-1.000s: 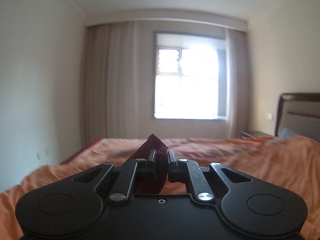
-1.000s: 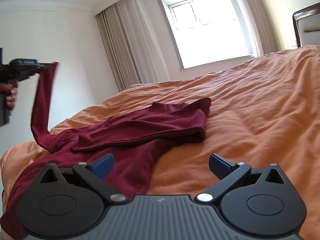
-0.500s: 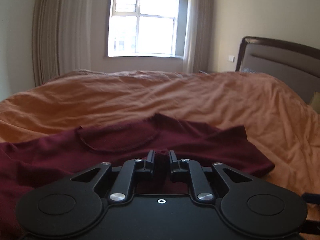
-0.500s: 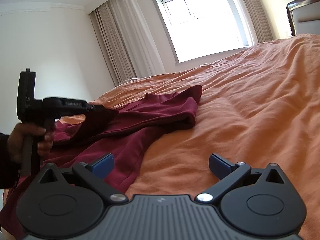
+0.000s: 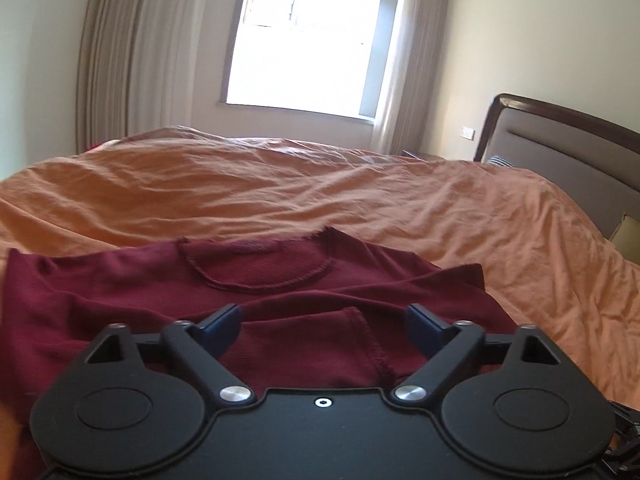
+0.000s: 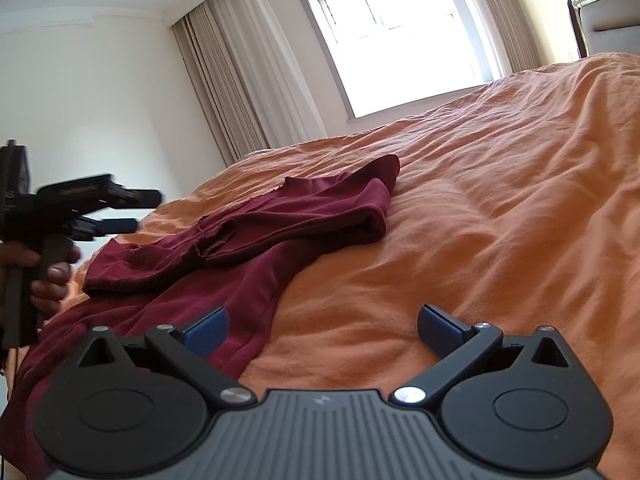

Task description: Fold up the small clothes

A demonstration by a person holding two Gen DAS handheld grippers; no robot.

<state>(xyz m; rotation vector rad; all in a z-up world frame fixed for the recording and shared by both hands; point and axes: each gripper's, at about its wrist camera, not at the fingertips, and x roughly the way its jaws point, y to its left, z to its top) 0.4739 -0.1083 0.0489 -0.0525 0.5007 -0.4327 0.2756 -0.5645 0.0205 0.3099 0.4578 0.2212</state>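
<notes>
Both grippers gape wide and empty: left gripper (image 5: 322, 322) hovers level over the dark red knit shirt (image 5: 256, 280); right gripper (image 6: 322, 326) low above the orange bedspread (image 6: 500, 200).

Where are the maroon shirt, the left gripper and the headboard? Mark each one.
maroon shirt (image 5: 256, 272): left wrist view, on the chest just below the neckline.
left gripper (image 6: 142, 210): right wrist view, between its two open fingertips.
headboard (image 5: 560, 148): left wrist view, on the padded grey panel.
</notes>
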